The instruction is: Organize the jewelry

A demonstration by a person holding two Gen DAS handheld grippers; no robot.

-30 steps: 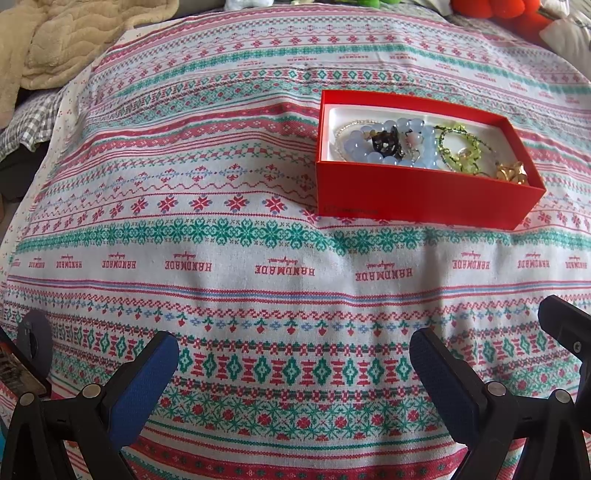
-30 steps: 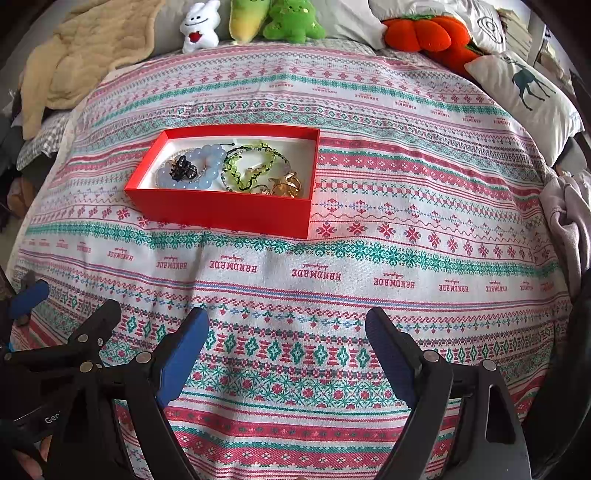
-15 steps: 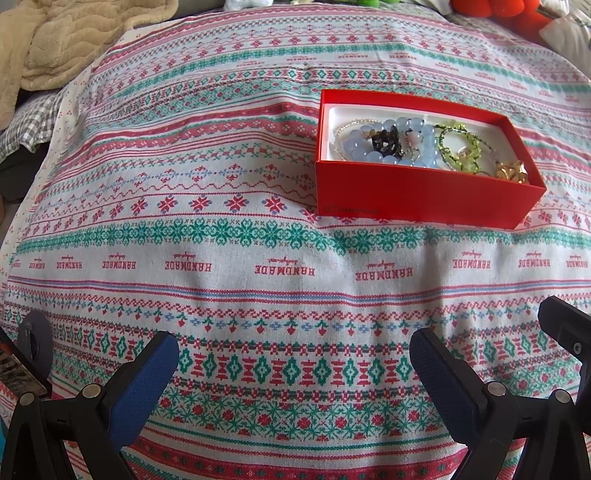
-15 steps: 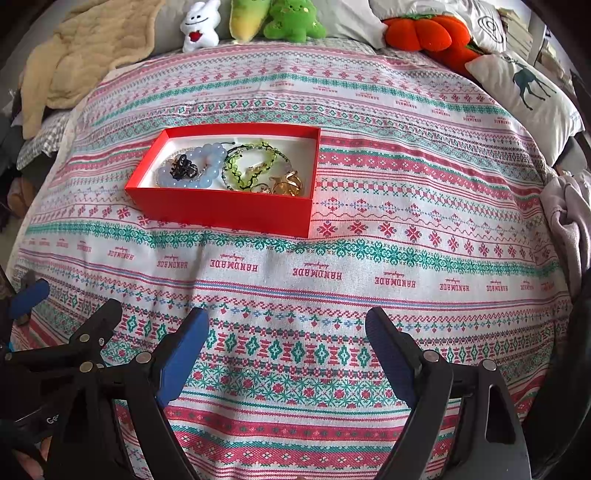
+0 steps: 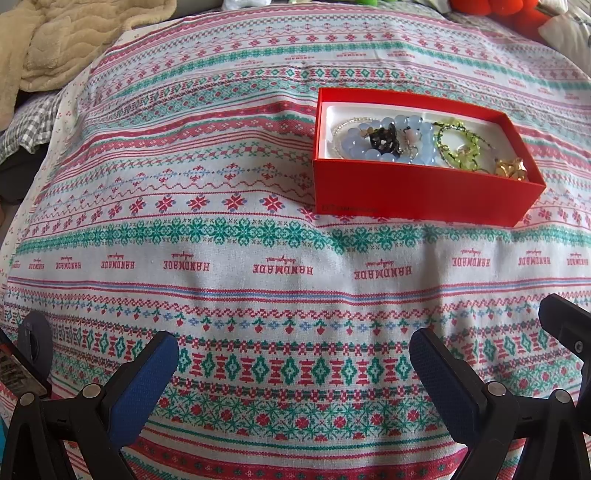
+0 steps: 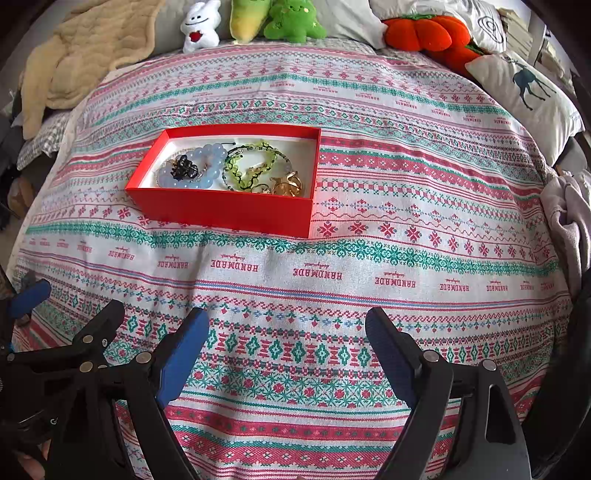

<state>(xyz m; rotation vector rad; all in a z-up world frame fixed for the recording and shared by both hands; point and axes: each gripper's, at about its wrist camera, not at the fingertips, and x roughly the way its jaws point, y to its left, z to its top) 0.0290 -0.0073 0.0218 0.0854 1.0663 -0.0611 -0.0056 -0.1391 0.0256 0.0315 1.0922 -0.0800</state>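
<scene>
Well apart from both tongs, one red box (image 6: 221, 210) sits lidless on the bed's patterned cloth (image 6: 369, 236). Its white inside holds a loose heap of jewelry: one blue bead bracelet (image 6: 207, 166) with one black charm (image 6: 183, 168) lying on it, one green bead strand (image 6: 247, 166) beside it, and a gold piece (image 6: 286, 186) in the near right corner. A thin pale chain (image 5: 345, 127) shows at the box's left end in the left wrist view; how many more small pieces lie tangled under the beads cannot be told.

The left tongs (image 5: 293, 363) hang over the cloth's near edge, jaws spread wide, nothing between the two blue pads (image 5: 144, 387). The right tongs (image 6: 286, 352) are spread just as wide and grip nothing either — both sets sit low, side by side, with the left pair showing at the lower left of the right wrist view.

Beyond the cloth, along the head of the bed, stand four plush toys: one white (image 6: 199, 26), one yellow-green (image 6: 249, 18), one green (image 6: 293, 20), one orange (image 6: 428, 33). One deer pillow (image 6: 524, 96) lies at the right edge, and one beige blanket (image 6: 88, 51) is bunched at the far left.
</scene>
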